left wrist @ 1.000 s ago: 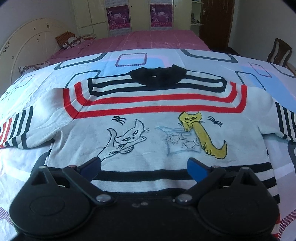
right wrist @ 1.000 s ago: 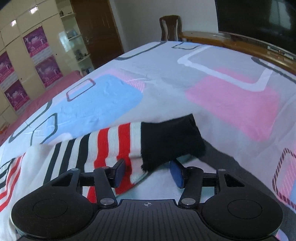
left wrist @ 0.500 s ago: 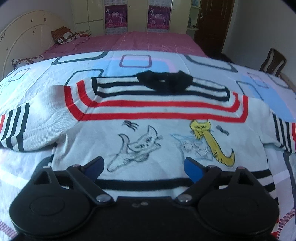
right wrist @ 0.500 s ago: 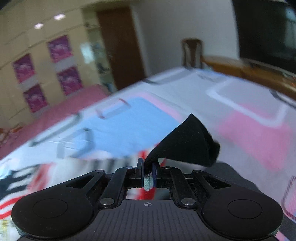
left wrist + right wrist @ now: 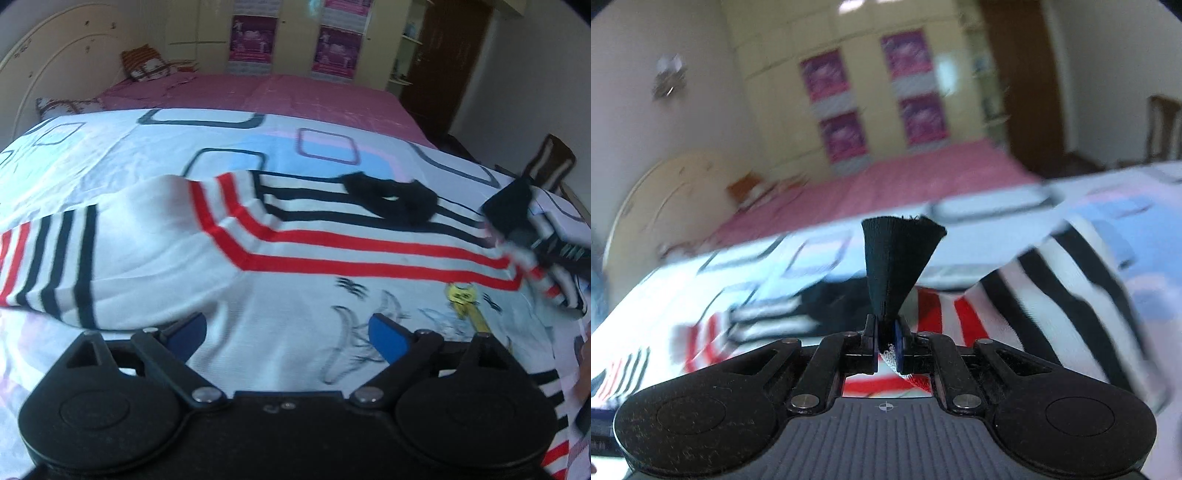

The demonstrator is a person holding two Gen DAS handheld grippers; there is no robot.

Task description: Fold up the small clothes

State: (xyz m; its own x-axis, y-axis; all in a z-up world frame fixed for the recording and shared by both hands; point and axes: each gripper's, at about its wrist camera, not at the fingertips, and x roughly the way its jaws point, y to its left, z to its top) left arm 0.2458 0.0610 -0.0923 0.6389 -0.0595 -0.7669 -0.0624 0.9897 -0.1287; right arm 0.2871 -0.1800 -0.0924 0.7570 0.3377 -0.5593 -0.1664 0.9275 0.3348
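A small white sweater [image 5: 295, 266] with red and black stripes and cat drawings lies flat on the patterned sheet [image 5: 110, 155]. Its black collar [image 5: 391, 199] points away from me and its left sleeve [image 5: 55, 258] is spread out to the left. My left gripper [image 5: 286, 330] hovers open over the sweater's lower left body, nothing between its blue pads. My right gripper [image 5: 885, 332] is shut on the black cuff [image 5: 899, 258] of the right sleeve [image 5: 1071, 288], which trails off to the right, lifted. The left wrist view shows that cuff [image 5: 509, 206] held above the right shoulder.
Beyond the sheet lies a pink bedspread [image 5: 258, 92] with pillows [image 5: 147, 66] against a cream headboard [image 5: 55, 85]. Cupboards with purple posters [image 5: 842, 136] stand behind. A wooden chair [image 5: 550, 162] and a dark door [image 5: 450, 66] are at the right.
My right gripper closed on the black cuff, lifted it and swung it left over the sweater. My left gripper slid left along the sweater's body, still open.
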